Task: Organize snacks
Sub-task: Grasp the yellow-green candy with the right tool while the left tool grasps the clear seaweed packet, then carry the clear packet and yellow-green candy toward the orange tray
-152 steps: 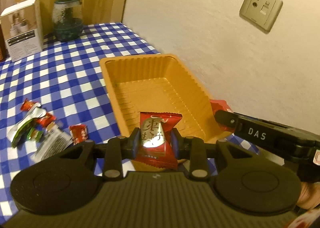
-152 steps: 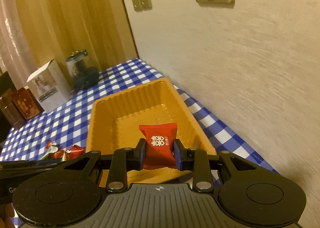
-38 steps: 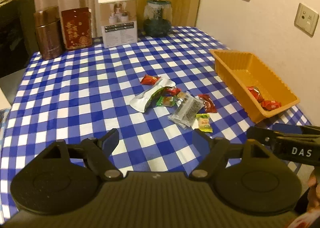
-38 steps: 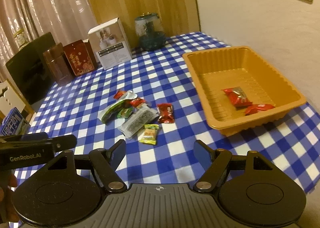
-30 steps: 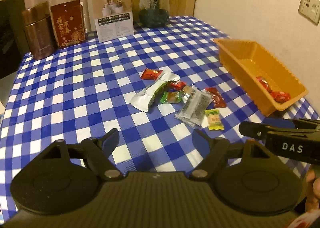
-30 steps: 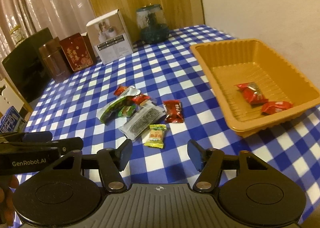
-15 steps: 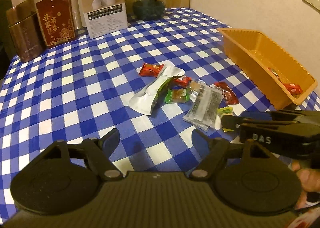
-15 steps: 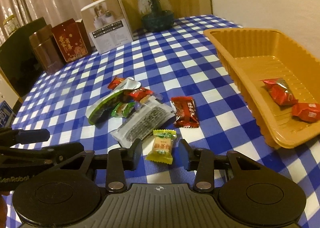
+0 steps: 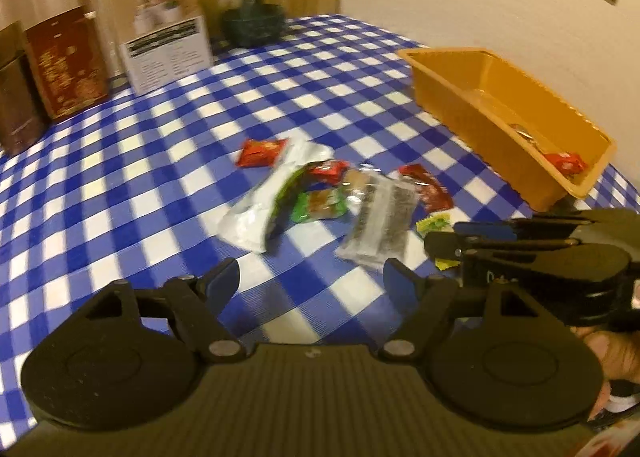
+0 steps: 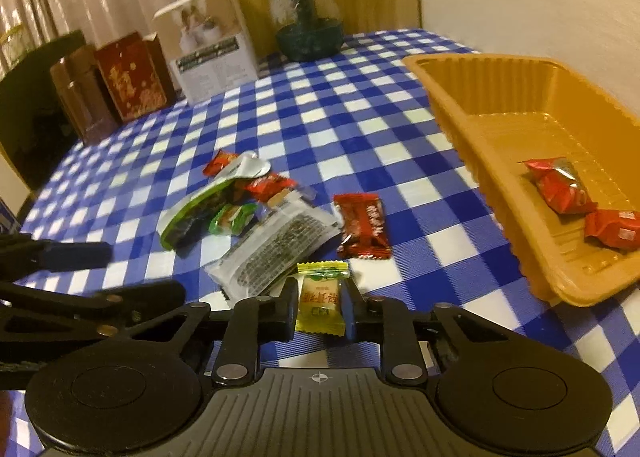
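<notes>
While the right gripper (image 10: 320, 307) sits low over the checked tablecloth (image 10: 328, 113), its two fingers are clamped on a yellow-green candy (image 10: 321, 303), pads pressing both sides of the wrapper; the jaws have just been closing onto it. Candy stands upright between the pads, its lower end down at the cloth; cannot tell whether it is lifted clear.

Left gripper (image 9: 312, 283): fingers apart, nothing between them, hanging over bare cloth near the front edge of the table, just short of the snack pile.

Snack pile, middle of the table:
- clear packet with dark contents (image 10: 276, 249), just beyond the held candy
- dark red candy (image 10: 363, 227), beside the clear packet on the tray side
- long white-and-green packet (image 10: 208, 205), farthest from the tray
- small green candy (image 10: 232, 219) and a red candy (image 10: 268, 183), lying against the long packet
- one more red candy (image 10: 218, 163) at the far end of the pile

Orange tray (image 10: 472, 105) stands along the right edge of the table, by the wall. Two red candies (image 10: 560, 185) lie inside it, touching each other, at its near end.

Back edge of the table: white box (image 10: 212, 57), dark glass jar (image 10: 308, 17), red box (image 10: 132, 75), brown tin (image 10: 82, 97).
</notes>
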A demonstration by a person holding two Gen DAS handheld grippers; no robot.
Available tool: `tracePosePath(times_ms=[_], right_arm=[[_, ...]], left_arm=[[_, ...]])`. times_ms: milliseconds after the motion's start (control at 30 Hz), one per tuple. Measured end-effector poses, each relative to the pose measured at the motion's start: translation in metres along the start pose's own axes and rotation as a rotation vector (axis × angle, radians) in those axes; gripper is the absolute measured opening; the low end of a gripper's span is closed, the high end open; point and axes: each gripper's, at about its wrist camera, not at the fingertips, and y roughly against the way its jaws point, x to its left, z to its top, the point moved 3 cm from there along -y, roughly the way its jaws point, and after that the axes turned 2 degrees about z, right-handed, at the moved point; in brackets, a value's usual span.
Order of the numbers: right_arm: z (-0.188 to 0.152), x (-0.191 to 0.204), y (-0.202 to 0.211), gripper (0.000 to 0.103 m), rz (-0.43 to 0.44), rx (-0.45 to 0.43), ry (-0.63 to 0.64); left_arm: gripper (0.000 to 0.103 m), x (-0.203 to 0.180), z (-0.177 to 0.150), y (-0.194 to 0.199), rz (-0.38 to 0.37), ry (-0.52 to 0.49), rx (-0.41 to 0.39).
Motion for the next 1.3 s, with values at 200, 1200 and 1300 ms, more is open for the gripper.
tracePosePath(times_ms=[200,1200,1300], right_arm=[[-0.001,-0.012,0.012,0.023,0.0,-0.002,-0.018],[-0.014,-0.026,0.019,0.023,-0.046,-0.001,0.031],[-0.014,-0.026,0.018,0.023,-0.046,-0.001,0.049]], left_arm=[[0.064,-0.021,0.009,-0.021,-0.074,-0.095,-0.003],[0.041,-0.046,-0.005,-0.027,-0.043,-0.182,0.047],[0.041,-0.047,-0.003,-0.032,-0.048,-0.181,0.038]])
